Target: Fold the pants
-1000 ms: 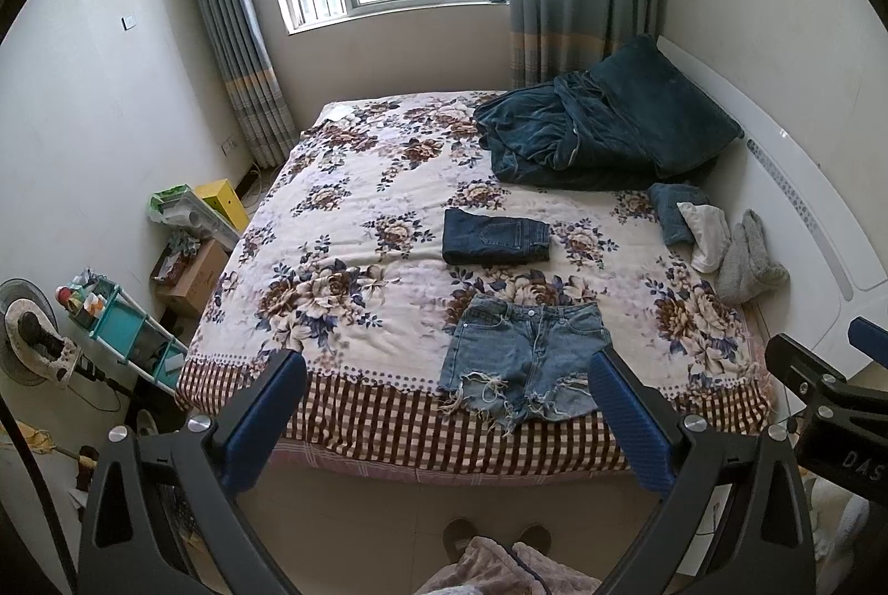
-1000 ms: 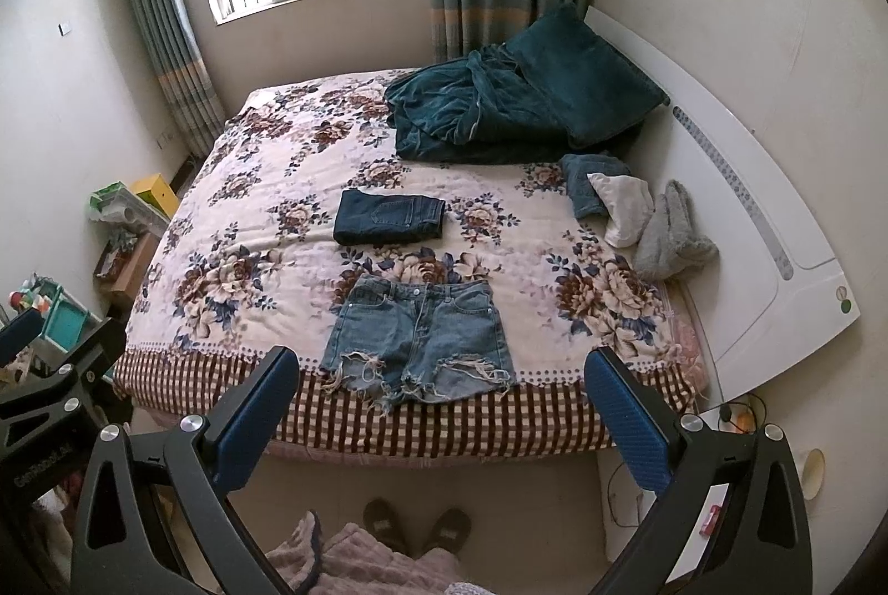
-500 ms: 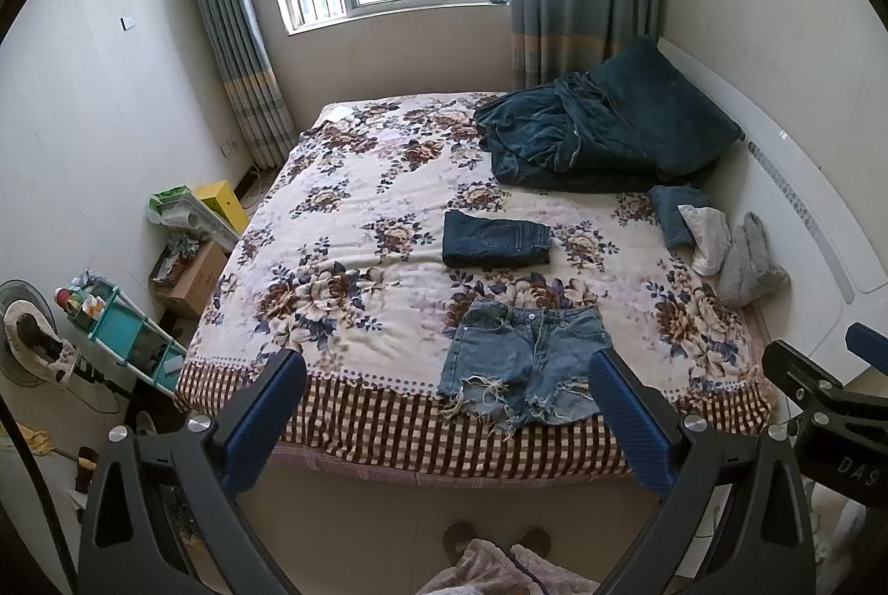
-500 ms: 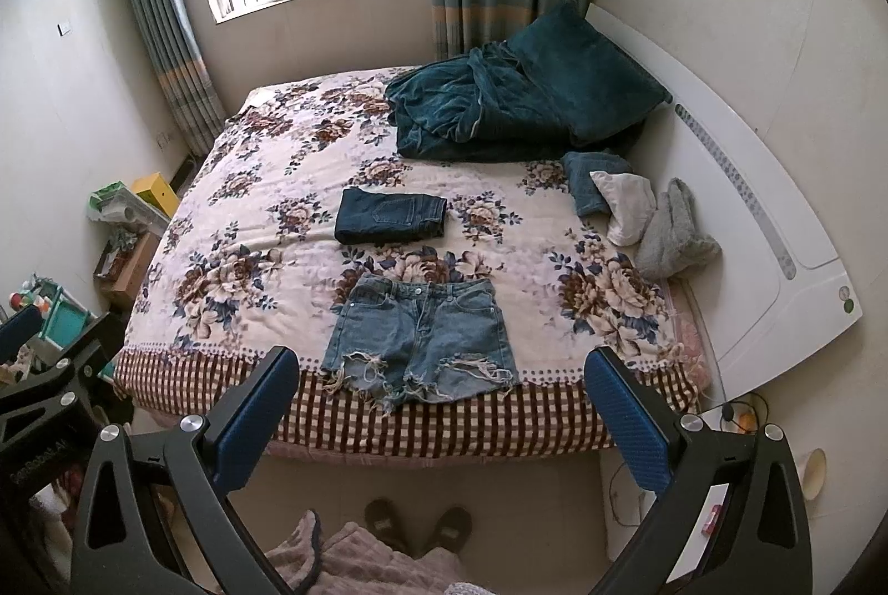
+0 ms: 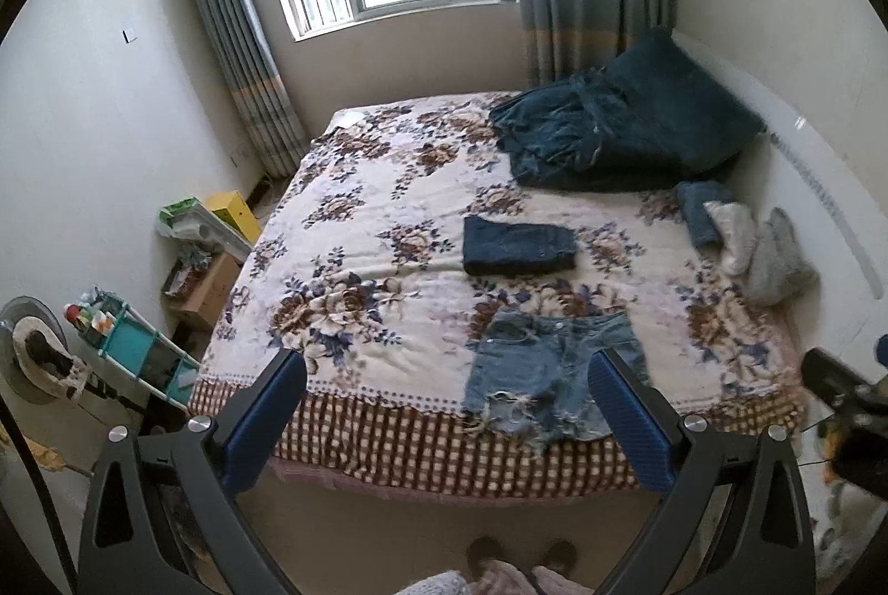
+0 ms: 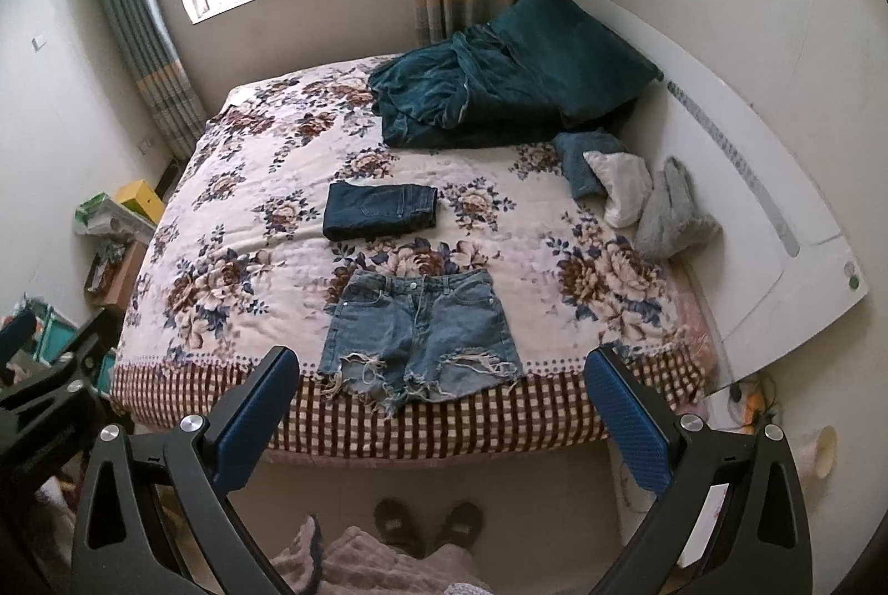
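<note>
Light blue denim shorts [image 5: 549, 373] [image 6: 417, 331] lie flat at the near edge of the bed, waistband away from me, frayed hems over the checked border. A dark blue folded pair of pants [image 5: 519, 246] [image 6: 380, 211] lies behind them in the middle of the bed. My left gripper [image 5: 444, 423] is open and empty, held above the floor short of the bed edge. My right gripper [image 6: 441, 420] is open and empty, also short of the bed, with the shorts between its fingers in view.
The bed with a floral blanket [image 5: 355, 262] fills the room. A dark teal blanket and pillow [image 6: 499, 90] lie at the head, with small grey, white and blue clothes [image 6: 638, 195] beside the white headboard [image 6: 777, 206]. Shelves and boxes [image 5: 139, 345] stand at the left. Slippers [image 6: 427, 523] are below.
Both grippers have moved forward and down toward the bed, so the shorts appear larger and closer. Nothing on the bed has moved.
</note>
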Motion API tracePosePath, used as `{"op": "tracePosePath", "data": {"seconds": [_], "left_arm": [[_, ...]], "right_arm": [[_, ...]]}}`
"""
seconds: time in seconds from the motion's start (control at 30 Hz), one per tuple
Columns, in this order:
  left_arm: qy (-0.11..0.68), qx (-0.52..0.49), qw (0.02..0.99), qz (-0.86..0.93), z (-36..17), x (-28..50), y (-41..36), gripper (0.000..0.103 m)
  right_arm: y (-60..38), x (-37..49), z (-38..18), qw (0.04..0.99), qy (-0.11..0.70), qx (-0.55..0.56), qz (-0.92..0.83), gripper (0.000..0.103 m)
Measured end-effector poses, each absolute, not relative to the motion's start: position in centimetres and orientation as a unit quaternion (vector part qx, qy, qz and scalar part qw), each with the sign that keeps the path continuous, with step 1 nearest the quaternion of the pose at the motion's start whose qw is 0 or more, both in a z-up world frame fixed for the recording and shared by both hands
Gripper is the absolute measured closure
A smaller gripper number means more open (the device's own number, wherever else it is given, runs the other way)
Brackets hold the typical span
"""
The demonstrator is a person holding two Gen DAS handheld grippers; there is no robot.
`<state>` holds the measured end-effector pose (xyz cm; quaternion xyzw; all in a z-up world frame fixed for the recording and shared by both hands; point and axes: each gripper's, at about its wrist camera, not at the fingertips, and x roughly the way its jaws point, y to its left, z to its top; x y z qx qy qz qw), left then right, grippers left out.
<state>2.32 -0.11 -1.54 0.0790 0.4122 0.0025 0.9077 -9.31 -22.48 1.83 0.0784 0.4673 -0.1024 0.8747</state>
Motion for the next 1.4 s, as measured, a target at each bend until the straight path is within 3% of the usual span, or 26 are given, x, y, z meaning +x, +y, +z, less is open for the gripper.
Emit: {"op": "tracePosePath", "data": {"seconds": [0.5, 0.8, 0.9, 0.93, 0.97, 1.4], "left_arm": [[0.493, 0.133, 0.859, 0.025, -16.3, 12.8, -3.5, 0.000], [0.550, 0.173, 0.808, 0.118, -30.7, 19.2, -11.2, 0.000], [0.576, 0.175, 0.787, 0.134, -35.1, 20.5, -14.2, 0.000], [0.587, 0.170, 0.779, 0.137, -37.2, 21.0, -15.7, 0.000], [0.594, 0.168, 0.775, 0.136, -38.1, 21.3, -16.4, 0.000], [0.647, 0.174, 0.740, 0.064, -55.6, 22.5, -35.1, 0.000]], "right_arm": [[-27.9, 2.4, -16.6, 0.804, 0.578, 0.099, -0.103, 0.000], [-37.8, 14.1, -32.4, 0.748, 0.656, 0.100, -0.025, 0.001], [-41.2, 18.0, -38.3, 0.717, 0.687, 0.117, 0.022, 0.016], [-42.3, 19.2, -40.3, 0.706, 0.697, 0.122, 0.035, 0.028], [-43.6, 20.6, -42.3, 0.697, 0.705, 0.123, 0.044, 0.031], [-56.2, 29.7, -61.7, 0.626, 0.759, 0.147, 0.100, 0.031]]}}
